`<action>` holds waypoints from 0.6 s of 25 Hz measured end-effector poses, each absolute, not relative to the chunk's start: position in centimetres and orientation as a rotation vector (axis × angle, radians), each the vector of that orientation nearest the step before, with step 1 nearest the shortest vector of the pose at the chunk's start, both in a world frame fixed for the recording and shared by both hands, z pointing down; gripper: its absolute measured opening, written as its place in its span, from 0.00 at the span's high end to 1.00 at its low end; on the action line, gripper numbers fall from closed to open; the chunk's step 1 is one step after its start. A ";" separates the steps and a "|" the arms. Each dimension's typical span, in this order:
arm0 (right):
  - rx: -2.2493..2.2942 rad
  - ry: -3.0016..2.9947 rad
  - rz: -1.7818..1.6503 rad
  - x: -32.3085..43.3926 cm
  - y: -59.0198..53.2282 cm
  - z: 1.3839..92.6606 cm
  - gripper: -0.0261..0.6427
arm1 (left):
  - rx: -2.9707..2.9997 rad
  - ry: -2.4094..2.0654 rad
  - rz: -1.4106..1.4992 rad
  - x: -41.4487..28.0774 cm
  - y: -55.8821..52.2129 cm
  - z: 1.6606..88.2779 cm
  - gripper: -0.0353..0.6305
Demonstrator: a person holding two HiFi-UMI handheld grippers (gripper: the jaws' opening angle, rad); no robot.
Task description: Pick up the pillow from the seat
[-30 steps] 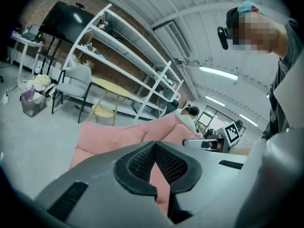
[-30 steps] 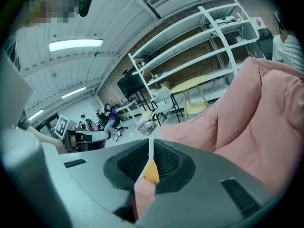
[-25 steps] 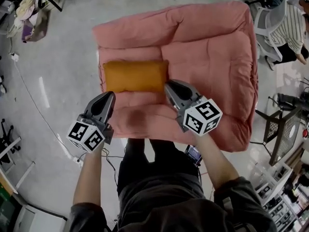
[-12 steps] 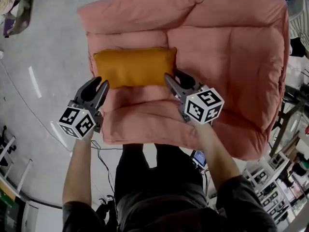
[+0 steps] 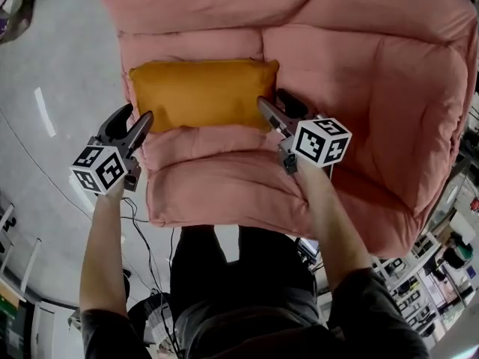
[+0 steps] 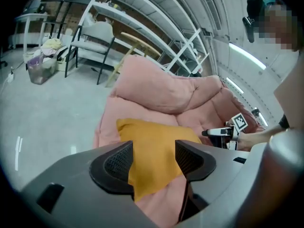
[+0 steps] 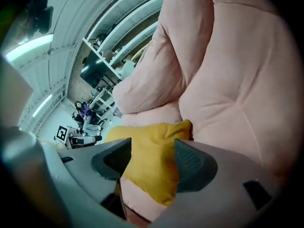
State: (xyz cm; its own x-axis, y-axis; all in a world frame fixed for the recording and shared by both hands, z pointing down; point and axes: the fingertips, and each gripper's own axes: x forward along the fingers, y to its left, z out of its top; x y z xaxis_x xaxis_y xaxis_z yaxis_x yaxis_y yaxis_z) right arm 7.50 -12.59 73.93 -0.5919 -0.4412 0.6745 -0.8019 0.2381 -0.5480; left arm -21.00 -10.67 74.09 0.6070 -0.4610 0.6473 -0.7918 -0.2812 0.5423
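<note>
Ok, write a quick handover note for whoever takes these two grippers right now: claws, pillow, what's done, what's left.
Left claw: jaws opening, lined up on the left end of the orange rectangular fabric pillow, not pressing on it.
Right claw: jaws opening, lined up on the pillow's right end, no grip.
Pillow: lying flat on the pink padded seat.
Done: both claws are at the pillow's ends.
Left: close both claws on the pillow, then lift it off the seat.
</note>
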 end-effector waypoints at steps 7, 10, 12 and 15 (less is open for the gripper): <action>1.077 -2.098 1.346 8.2 -11.5 76.9 0.56 | 1.874 -0.909 0.448 -21.2 -10.4 76.8 0.46; 1.048 -2.090 1.371 8.2 -11.5 77.8 0.54 | 1.816 -0.881 0.409 -21.4 -10.4 78.2 0.42; 1.018 -2.085 1.389 8.1 -11.5 78.1 0.53 | 1.794 -0.862 0.391 -21.4 -10.3 78.7 0.41; 0.980 -2.067 1.428 8.0 -11.3 78.6 0.51 | 1.775 -0.824 0.366 -21.2 -10.2 78.7 0.39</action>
